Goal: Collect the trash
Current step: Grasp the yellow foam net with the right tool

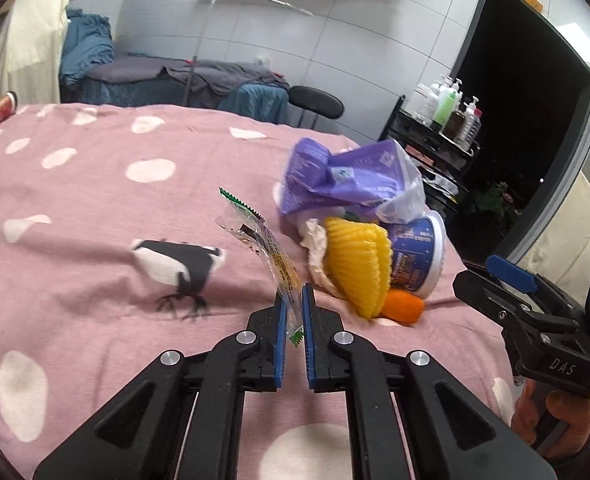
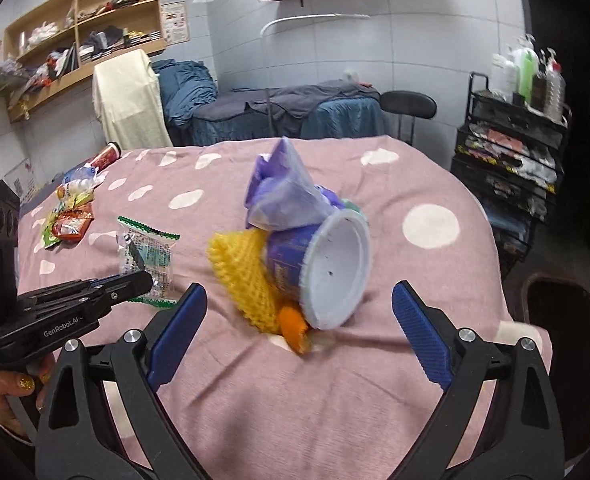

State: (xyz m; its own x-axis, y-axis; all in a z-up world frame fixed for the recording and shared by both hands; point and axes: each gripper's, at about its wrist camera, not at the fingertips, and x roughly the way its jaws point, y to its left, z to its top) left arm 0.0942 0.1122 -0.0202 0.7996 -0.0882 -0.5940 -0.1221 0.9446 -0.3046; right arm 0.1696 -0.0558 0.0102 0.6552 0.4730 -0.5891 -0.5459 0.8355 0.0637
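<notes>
Left claw [image 1: 293,312] pinches crinkly clear wrapper [image 1: 269,252] | right claw [image 2: 299,332] gapes wide, holding nothing | ribbed yellow foam net [image 2: 243,276] beside smooth tipped tub [image 2: 327,268]

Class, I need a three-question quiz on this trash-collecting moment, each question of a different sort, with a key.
1. True or false: the left tool grips a clear wrapper with green zigzag ends.
2. The right tool is: A) shut on the tub; B) open, facing the pile; C) out of sight.
3. Fill in: the purple tub lies on its ____, beside a yellow foam net, on the pink bedspread.

Key: 1 true. 2 B. 3 side.
</notes>
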